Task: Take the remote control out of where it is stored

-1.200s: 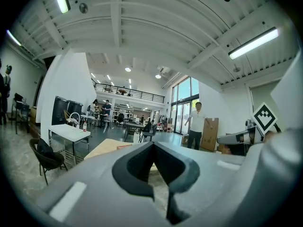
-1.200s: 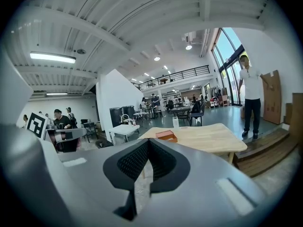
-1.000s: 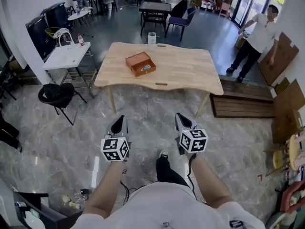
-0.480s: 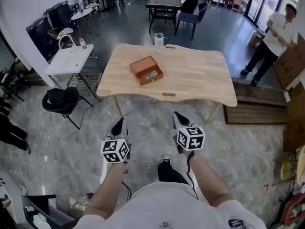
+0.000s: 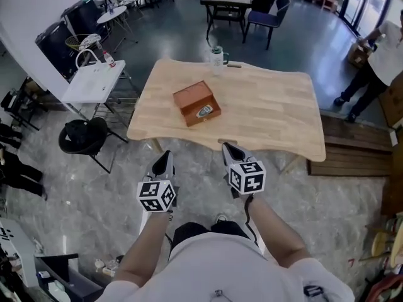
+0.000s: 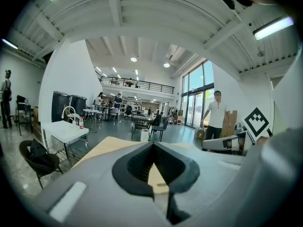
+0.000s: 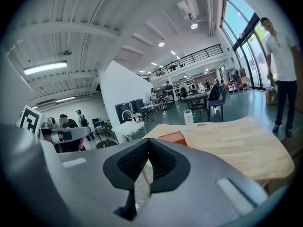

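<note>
A brown wooden box (image 5: pixel 197 103) lies on the light wooden table (image 5: pixel 271 115), left of its middle. A small remote control (image 5: pixel 204 112) rests at the box's near end. Both grippers hang in front of me over the floor, short of the table's near edge. My left gripper (image 5: pixel 165 156) and my right gripper (image 5: pixel 226 148) are shut with nothing in them. In the right gripper view, the box (image 7: pixel 173 137) and the table (image 7: pixel 236 138) show past the closed right gripper (image 7: pixel 148 141). The left gripper view has the left gripper (image 6: pixel 152 144) shut before the table (image 6: pixel 105 148).
A white cup (image 5: pixel 217 55) stands at the table's far edge. Left of the table are a white folding table (image 5: pixel 94 80) and a black chair (image 5: pixel 85 136). A wooden platform (image 5: pixel 352 153) and a standing person (image 5: pixel 384 55) are at the right. Dark tables and chairs (image 5: pixel 236 2) fill the back.
The table and box have come nearer and lower in the head view as I walk forward. Both grippers stay shut and level in front of me.
</note>
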